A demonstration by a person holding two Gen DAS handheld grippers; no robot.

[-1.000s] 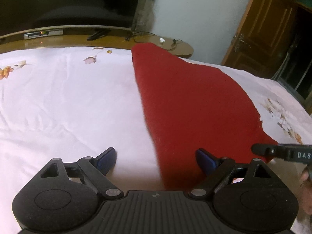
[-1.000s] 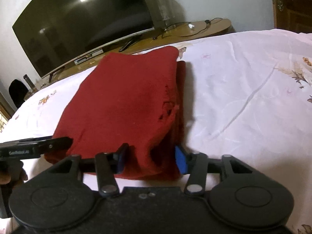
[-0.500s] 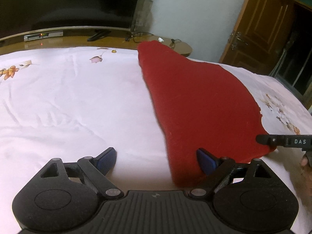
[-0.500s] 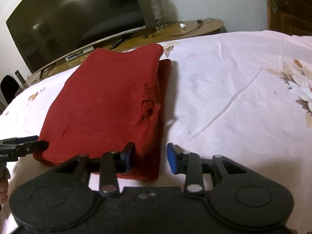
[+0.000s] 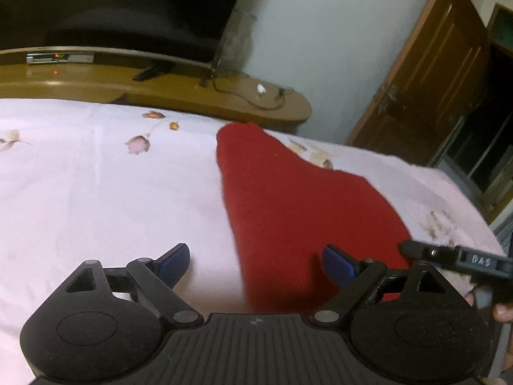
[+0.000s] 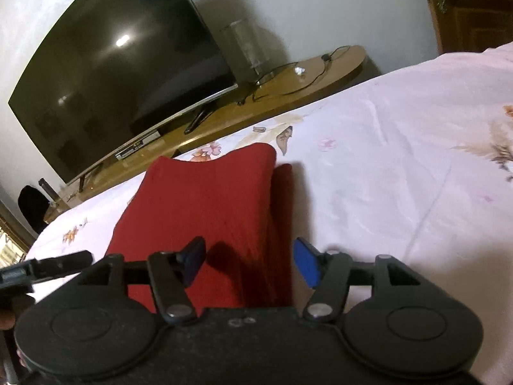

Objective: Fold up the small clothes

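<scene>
A folded red garment [image 5: 304, 208] lies flat on the floral bedsheet [image 5: 96, 199]. My left gripper [image 5: 256, 260] hovers open and wide over its near left edge; the right blue pad is above the cloth and the left one above bare sheet, neither touching. In the right wrist view the red garment [image 6: 208, 199] shows a narrower layer sticking out along its right side. My right gripper [image 6: 250, 255] is above the near right part, its jaws opening, with cloth below the gap and no pad pressing on it. Each view shows the other gripper's finger at the side.
Beyond the bed's far edge runs a wooden TV stand [image 5: 160, 93] with cables, a set-top box [image 5: 59, 57] and a large dark television [image 6: 121, 73]. A wooden door [image 5: 442, 73] stands at the right. A person's fingers [image 5: 503, 312] show at the right edge.
Both grippers have drawn back and risen a little from the garment. The right jaws, narrow around the cloth's near fold before, have spread and let it go. The garment lies still.
</scene>
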